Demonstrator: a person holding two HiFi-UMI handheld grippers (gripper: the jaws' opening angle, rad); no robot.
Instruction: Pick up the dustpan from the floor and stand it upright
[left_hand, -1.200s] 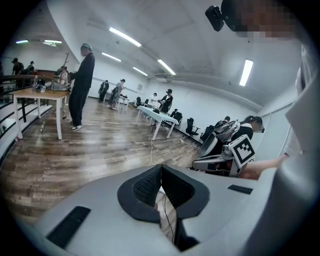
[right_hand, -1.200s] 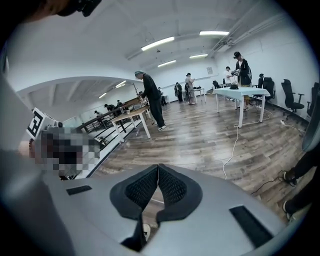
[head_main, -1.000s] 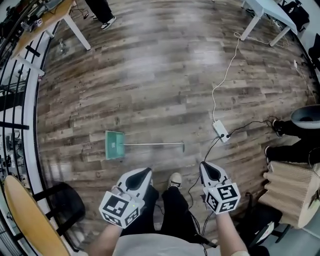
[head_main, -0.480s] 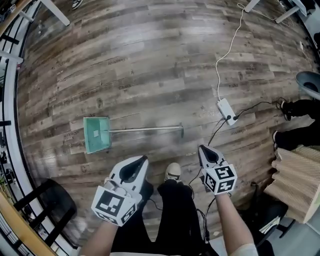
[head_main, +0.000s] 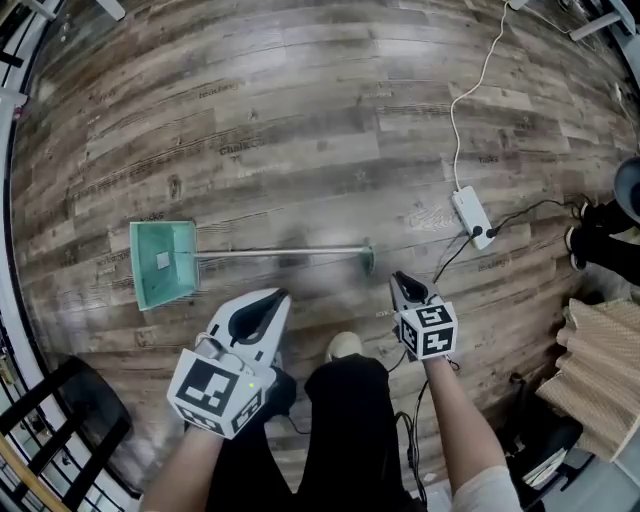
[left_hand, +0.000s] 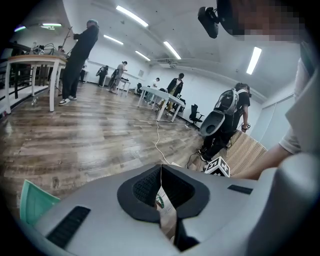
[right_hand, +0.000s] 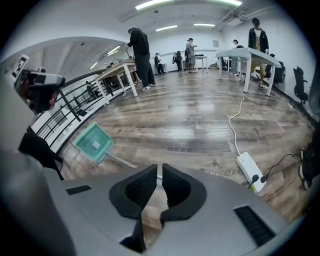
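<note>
A green dustpan (head_main: 163, 263) lies flat on the wooden floor, its thin metal handle (head_main: 285, 250) running right to a green end cap (head_main: 368, 258). My left gripper (head_main: 275, 297) hangs just below the handle's middle, its jaws together with nothing between them. Held just right of and below the end cap, my right gripper (head_main: 397, 280) is also shut and empty. In the right gripper view the pan (right_hand: 93, 142) lies ahead to the left of the jaw tips (right_hand: 159, 167). The left gripper view shows only a green corner of the pan (left_hand: 35, 202), left of the jaw tips (left_hand: 161, 167).
A white power strip (head_main: 472, 217) with a white cable (head_main: 480, 80) and black cords lies right of the handle's end. My shoe (head_main: 343, 347) is between the grippers. A black chair (head_main: 60, 420) stands at lower left, corrugated cardboard (head_main: 600, 370) at right. People and tables stand far off.
Both grippers have come down toward the floor and closer to the dustpan's handle. The head view has dropped too, so the dustpan looks larger and further left.
</note>
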